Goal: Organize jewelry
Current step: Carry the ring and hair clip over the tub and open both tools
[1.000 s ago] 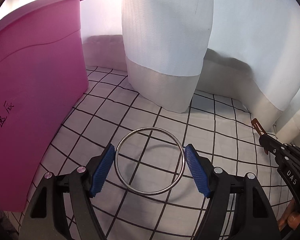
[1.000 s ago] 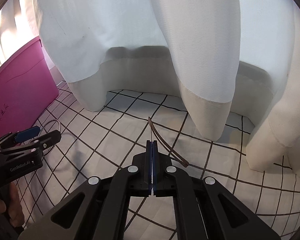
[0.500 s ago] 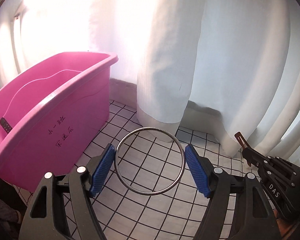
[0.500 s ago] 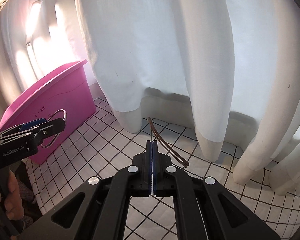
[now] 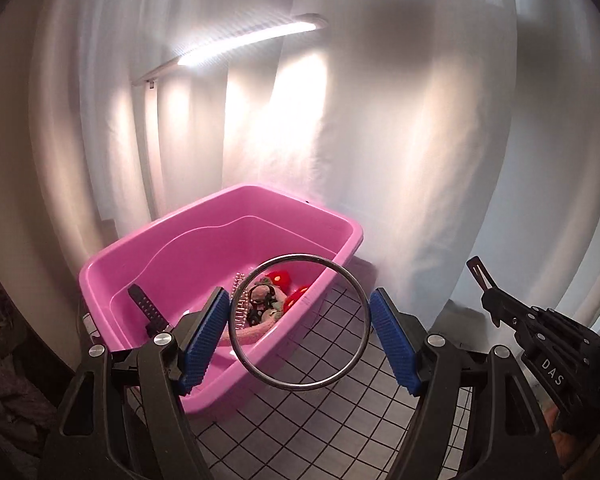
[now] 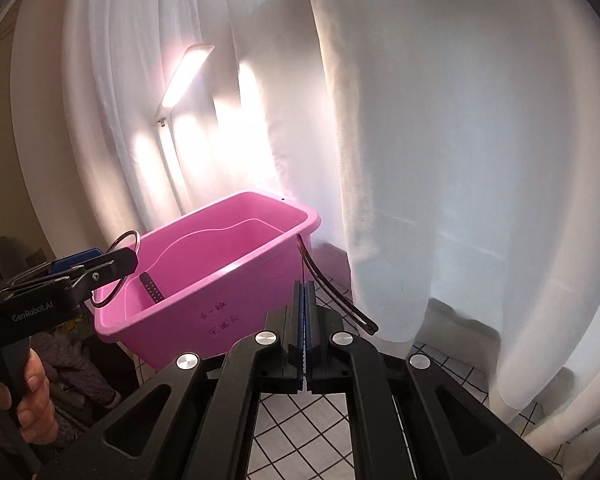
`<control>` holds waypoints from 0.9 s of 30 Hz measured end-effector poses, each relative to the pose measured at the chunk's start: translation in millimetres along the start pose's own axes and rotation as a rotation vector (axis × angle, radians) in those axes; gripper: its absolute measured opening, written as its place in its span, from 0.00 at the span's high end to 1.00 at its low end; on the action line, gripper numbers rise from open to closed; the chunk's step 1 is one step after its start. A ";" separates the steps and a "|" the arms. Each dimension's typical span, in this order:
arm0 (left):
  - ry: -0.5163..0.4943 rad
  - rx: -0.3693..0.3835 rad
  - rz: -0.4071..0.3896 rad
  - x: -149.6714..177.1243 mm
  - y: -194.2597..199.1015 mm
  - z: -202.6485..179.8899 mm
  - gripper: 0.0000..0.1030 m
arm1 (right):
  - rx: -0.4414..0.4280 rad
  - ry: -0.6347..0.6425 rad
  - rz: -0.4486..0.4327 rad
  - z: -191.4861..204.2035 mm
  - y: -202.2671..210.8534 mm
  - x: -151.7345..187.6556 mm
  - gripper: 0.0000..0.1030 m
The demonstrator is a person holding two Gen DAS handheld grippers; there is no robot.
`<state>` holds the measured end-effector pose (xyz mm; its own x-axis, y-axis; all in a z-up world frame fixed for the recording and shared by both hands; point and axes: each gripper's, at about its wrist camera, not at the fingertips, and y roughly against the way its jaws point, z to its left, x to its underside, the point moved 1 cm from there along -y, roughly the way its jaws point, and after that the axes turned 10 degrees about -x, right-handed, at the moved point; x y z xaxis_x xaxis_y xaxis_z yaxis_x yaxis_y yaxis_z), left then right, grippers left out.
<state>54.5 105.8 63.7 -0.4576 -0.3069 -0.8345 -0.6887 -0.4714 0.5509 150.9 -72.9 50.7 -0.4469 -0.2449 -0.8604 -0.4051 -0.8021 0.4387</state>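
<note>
My left gripper (image 5: 300, 322) is shut on a silver metal bangle (image 5: 356, 292), its blue pads pressing the ring's two sides, and holds it up in the air just over the near rim of the pink bin (image 5: 147, 240). The bin holds several jewelry pieces: a black strap (image 5: 145, 308), a beaded string, red and dark items. My right gripper (image 6: 304, 308) is shut on a thin dark brown strap (image 6: 332, 292) that curves up and to the right; it is raised, right of the bin (image 6: 227, 264). The bangle (image 6: 125, 240) and left gripper (image 6: 95, 266) show at the left there.
White curtains (image 5: 420, 140) hang behind and to the right of the bin. A black-grid white cloth (image 5: 300, 420) covers the surface below. A bright lamp bar (image 5: 247, 40) glows behind the curtain. A hand (image 6: 31, 392) grips the left handle.
Both grippers have lifted well above the cloth and tilted up. The left one moved left with the bangle, so the bin's inside now shows. The right still holds its strap.
</note>
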 end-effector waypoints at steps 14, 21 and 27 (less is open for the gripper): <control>-0.003 -0.053 0.064 -58.6 -97.9 109.4 0.32 | -0.032 0.022 0.120 63.0 -142.3 -62.4 0.99; -0.023 -0.032 0.170 -60.5 -150.4 124.6 0.32 | 0.001 0.002 0.240 72.4 -206.1 -68.4 0.99; -0.056 -0.014 0.264 -54.7 -179.3 126.8 0.32 | 0.022 -0.034 0.333 69.7 -243.9 -67.0 0.99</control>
<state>131.7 311.9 11.2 -0.6513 -0.3745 -0.6600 -0.5338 -0.3922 0.7492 224.0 177.2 19.5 -0.5836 -0.4729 -0.6601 -0.2497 -0.6690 0.7000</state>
